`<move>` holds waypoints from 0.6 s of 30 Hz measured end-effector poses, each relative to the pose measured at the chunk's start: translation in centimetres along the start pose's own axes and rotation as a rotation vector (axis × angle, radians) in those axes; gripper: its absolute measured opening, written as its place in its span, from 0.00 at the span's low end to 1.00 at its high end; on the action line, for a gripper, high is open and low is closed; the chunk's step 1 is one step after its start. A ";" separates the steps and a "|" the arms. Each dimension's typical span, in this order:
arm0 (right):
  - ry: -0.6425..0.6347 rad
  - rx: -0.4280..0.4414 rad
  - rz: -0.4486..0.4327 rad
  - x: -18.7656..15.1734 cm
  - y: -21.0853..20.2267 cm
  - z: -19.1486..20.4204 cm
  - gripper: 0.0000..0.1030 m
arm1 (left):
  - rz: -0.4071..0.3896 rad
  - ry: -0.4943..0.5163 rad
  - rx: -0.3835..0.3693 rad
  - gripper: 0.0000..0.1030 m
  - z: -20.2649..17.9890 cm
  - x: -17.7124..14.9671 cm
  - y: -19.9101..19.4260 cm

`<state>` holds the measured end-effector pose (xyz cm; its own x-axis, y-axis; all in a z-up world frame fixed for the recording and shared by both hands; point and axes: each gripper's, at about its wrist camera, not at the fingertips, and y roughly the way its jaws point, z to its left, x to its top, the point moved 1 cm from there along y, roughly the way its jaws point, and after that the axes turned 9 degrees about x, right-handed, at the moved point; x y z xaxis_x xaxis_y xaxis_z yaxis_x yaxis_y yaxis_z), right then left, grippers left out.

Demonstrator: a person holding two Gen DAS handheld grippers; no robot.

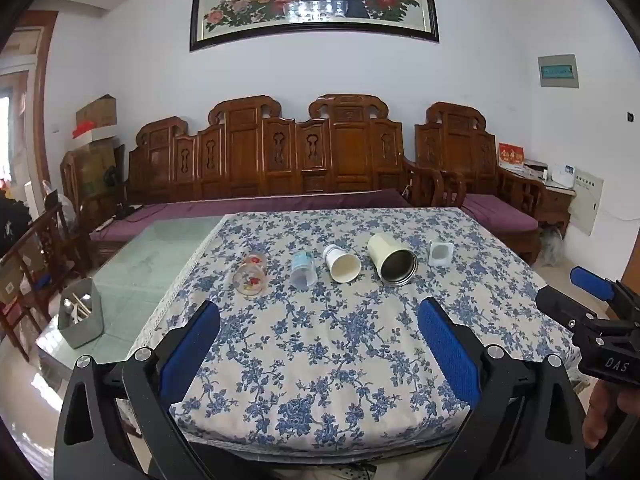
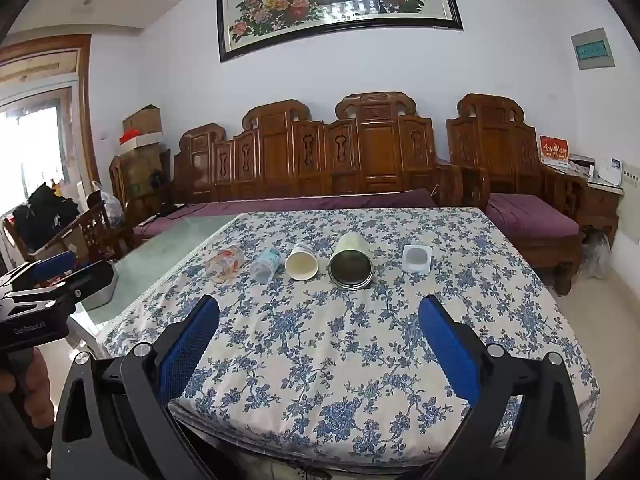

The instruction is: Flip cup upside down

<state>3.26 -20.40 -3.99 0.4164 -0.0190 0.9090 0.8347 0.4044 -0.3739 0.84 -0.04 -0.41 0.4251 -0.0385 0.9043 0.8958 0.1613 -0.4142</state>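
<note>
Several cups lie on their sides in a row on the floral tablecloth (image 1: 320, 344): a clear glass with red flowers (image 1: 250, 275) (image 2: 224, 263), a clear plastic cup (image 1: 303, 270) (image 2: 265, 265), a white paper cup (image 1: 341, 264) (image 2: 301, 262), a cream metal-lined tumbler (image 1: 393, 259) (image 2: 352, 263) and a small square white cup (image 1: 440, 253) (image 2: 416, 258). My left gripper (image 1: 318, 320) is open and empty near the table's front edge, well short of the cups. My right gripper (image 2: 319, 320) is open and empty, likewise short of the row.
A grey holder with utensils (image 1: 80, 318) stands on the bare glass tabletop at the left. A carved wooden sofa with purple cushions (image 1: 280, 200) runs behind the table. The other gripper shows at each view's side edge (image 1: 592, 320) (image 2: 44, 292).
</note>
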 end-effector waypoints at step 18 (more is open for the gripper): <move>-0.001 0.001 -0.001 -0.1 0.0 0.0 0.97 | 0.000 -0.001 -0.003 0.93 0.0 0.1 0.1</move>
<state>3.21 -20.41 -4.06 0.4157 -0.0186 0.9093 0.8346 0.4052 -0.3732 0.99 -0.05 -0.40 0.4250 -0.0376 0.9044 0.8962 0.1580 -0.4146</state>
